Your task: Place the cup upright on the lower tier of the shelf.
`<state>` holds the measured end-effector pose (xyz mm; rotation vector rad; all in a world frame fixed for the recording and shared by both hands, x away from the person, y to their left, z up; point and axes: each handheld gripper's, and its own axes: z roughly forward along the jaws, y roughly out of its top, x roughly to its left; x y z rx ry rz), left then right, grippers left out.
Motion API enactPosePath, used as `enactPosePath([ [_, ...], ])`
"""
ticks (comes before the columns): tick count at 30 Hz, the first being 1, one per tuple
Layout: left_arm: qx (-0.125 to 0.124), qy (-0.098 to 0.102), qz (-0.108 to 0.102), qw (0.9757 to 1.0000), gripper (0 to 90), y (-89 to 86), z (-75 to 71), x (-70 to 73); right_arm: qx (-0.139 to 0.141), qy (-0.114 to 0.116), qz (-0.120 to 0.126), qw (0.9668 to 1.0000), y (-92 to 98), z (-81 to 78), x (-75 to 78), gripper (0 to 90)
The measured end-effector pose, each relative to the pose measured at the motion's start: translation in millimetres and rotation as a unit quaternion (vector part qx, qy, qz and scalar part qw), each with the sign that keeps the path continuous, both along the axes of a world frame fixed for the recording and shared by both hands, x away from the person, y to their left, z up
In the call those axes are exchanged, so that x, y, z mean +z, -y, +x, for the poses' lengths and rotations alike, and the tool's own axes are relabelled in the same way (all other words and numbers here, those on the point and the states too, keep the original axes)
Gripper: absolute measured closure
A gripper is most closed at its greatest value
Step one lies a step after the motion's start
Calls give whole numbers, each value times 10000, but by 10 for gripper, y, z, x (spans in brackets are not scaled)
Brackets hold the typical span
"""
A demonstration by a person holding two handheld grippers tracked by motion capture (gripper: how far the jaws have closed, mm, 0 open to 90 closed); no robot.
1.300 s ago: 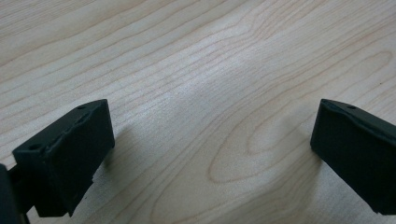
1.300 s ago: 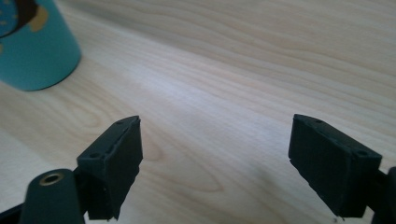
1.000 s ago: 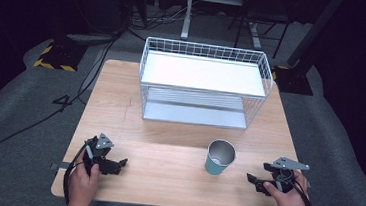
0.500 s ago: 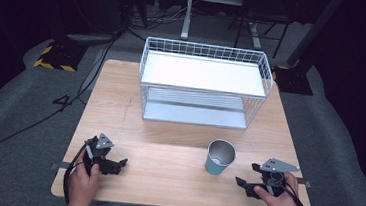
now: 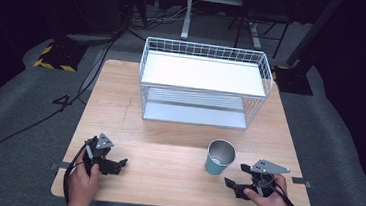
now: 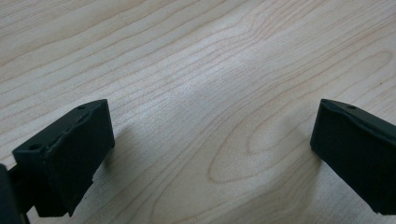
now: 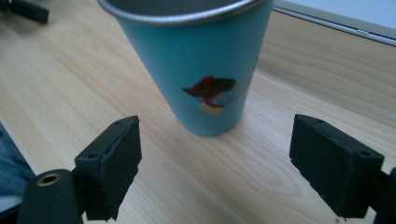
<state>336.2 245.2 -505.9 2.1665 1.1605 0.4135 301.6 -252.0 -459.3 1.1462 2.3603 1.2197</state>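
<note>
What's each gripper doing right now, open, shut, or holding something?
Left gripper: open, holding nothing, bare table between its jaws.
Right gripper: open, holding nothing, aimed at the teal cup just ahead.

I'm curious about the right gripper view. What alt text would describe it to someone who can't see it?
A blue cup with a metal rim and a small picture on its side stands upright on a wooden table, just beyond the right claw, whose two black jaws are spread wide apart and not touching it.

One cup [image 5: 220,157], one wire rack [image 5: 204,83], two tools
</note>
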Motion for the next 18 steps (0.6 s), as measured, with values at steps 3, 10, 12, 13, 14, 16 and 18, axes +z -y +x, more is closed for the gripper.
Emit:
enactPosePath([
  [3,-1,-1,1,10000,0,0,0,0,-35,5,161,9999,-77,15,-42,168],
  [10,1,-5,1,10000,1,0,-1,0,-69,198,151,9997,-226,86,-120,160],
  [12,-1,1,2,10000,0,0,0,0,-101,258,115,9996,-262,114,-150,160],
  [13,2,-4,1,10000,0,0,-1,0,-105,273,108,9995,-280,125,-164,160],
  [14,0,1,2,10000,1,0,-1,0,-85,275,95,9995,-296,139,-178,160],
  [16,15,-8,1,10000,1,1,-6,0,-76,263,71,9996,-330,160,-203,160],
  [18,19,-12,5,10000,1,0,-9,1,-63,291,40,9995,-361,179,-224,160],
])
